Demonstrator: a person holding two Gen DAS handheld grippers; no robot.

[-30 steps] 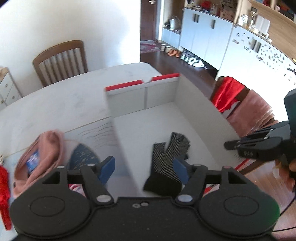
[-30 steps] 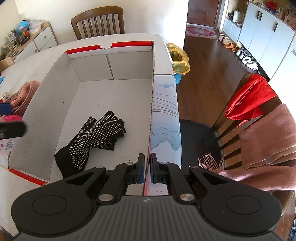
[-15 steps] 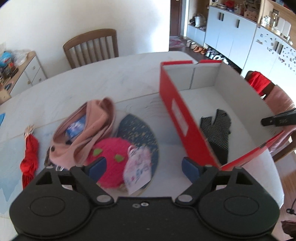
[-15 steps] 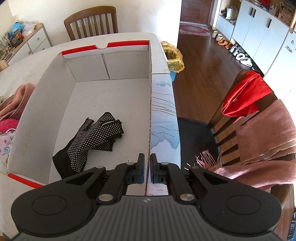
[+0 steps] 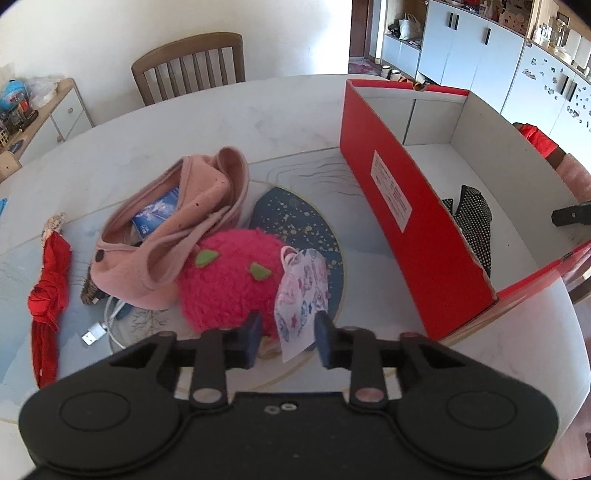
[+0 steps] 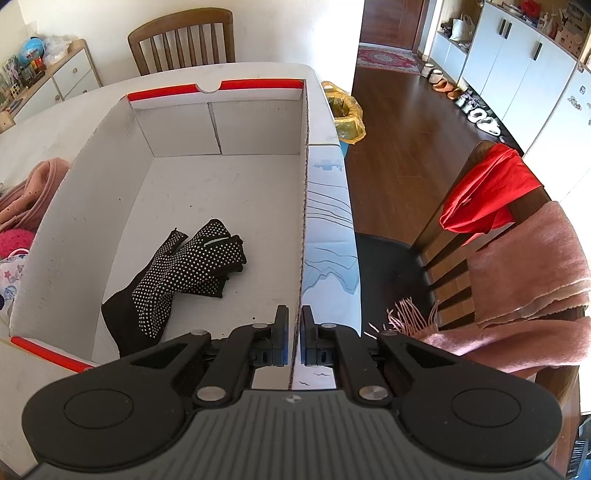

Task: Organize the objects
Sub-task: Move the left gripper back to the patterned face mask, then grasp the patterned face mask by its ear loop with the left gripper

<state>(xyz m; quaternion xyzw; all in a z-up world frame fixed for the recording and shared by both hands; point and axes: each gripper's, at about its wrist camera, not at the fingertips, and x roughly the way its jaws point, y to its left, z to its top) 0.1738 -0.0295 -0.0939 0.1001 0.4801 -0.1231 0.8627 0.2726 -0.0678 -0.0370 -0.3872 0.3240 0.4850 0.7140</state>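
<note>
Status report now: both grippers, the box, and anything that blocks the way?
Left gripper closing around printed face mask, not yet pinched. Right gripper shut on box wall. Black dotted gloves in box. Pink plush ball touches mask.

- Ahead of you stands a plain white wall (image 5: pixel 110 33), a slatted wooden chair (image 5: pixel 188 62) against it.
- To your left sits a low sideboard (image 6: pixel 70 77) (cluttered on top).
- To your right, dark wood flooring (image 6: pixel 399 155) runs past pale cabinets (image 6: pixel 517 66), shoes (image 6: pixel 476 110) lined along them in sunlight.
</note>
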